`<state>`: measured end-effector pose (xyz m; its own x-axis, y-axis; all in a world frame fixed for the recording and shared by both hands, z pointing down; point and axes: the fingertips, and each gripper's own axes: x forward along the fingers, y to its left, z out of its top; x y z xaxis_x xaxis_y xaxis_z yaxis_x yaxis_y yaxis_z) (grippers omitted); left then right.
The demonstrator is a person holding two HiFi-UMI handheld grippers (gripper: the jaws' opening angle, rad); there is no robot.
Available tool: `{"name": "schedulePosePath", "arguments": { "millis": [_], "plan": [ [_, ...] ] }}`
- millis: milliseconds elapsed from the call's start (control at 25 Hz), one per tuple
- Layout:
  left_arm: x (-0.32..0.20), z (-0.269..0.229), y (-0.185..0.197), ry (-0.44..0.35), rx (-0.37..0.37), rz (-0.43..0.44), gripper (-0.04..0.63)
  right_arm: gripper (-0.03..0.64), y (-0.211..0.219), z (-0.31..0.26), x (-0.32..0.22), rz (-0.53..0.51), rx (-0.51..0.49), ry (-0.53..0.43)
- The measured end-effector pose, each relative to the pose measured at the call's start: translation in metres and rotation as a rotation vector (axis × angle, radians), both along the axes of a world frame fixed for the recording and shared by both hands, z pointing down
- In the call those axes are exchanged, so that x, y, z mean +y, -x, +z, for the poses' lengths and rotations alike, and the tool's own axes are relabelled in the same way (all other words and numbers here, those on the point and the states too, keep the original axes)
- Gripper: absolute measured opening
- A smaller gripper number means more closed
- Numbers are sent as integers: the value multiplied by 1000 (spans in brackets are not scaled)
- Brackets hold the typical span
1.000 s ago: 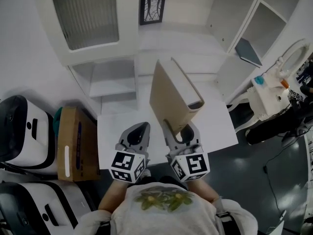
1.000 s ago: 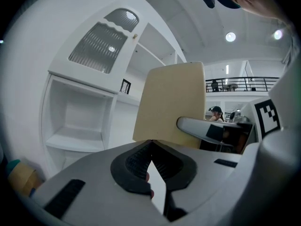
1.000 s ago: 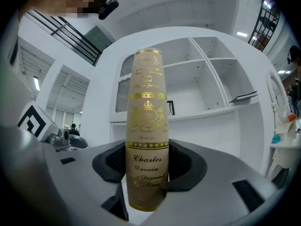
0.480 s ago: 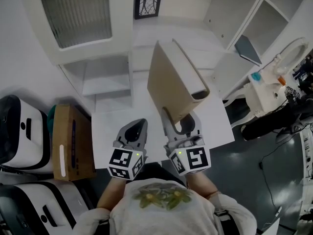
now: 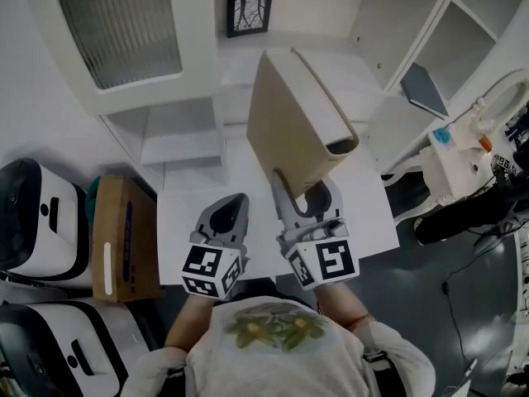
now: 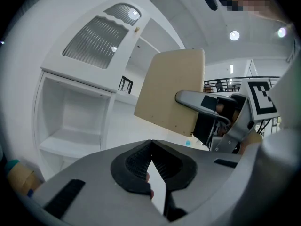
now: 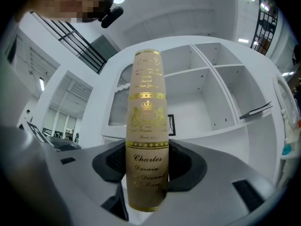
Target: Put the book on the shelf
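A thick tan book (image 5: 296,126) with a gold-printed spine (image 7: 146,121) stands upright above the white table (image 5: 178,222). My right gripper (image 5: 302,198) is shut on its lower end, and the pads (image 7: 181,161) press on both covers. My left gripper (image 5: 235,207) hovers just left of it with its jaws shut (image 6: 151,145) and nothing between them. In the left gripper view the book (image 6: 170,89) and the right gripper (image 6: 209,105) show ahead to the right. The white shelf unit (image 5: 434,23) with open compartments (image 7: 214,91) stands beyond the book, to the right.
A white cabinet with a ribbed glass door (image 5: 122,31) and open niches below stands at the left back. A framed picture (image 5: 248,8) leans on the counter. A dark flat item (image 5: 423,89) rests in one shelf compartment. A cardboard box (image 5: 124,238) and white machines (image 5: 33,217) stand left of the table.
The right gripper has lifted the book a little higher and further toward the shelves. The left gripper has shifted slightly alongside it, still shut.
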<state>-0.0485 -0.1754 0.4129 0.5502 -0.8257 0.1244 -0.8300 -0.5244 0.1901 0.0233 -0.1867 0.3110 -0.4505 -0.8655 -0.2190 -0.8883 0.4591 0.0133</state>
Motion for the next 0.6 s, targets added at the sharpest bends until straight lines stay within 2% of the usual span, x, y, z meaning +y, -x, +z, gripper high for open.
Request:
{"name": "schedulePosePath", "arguments": {
  "millis": [600],
  "plan": [
    [-10, -10, -9, -22, -24, -29, 28, 221, -9, -32, -17, -5, -21, -67]
  ]
}}
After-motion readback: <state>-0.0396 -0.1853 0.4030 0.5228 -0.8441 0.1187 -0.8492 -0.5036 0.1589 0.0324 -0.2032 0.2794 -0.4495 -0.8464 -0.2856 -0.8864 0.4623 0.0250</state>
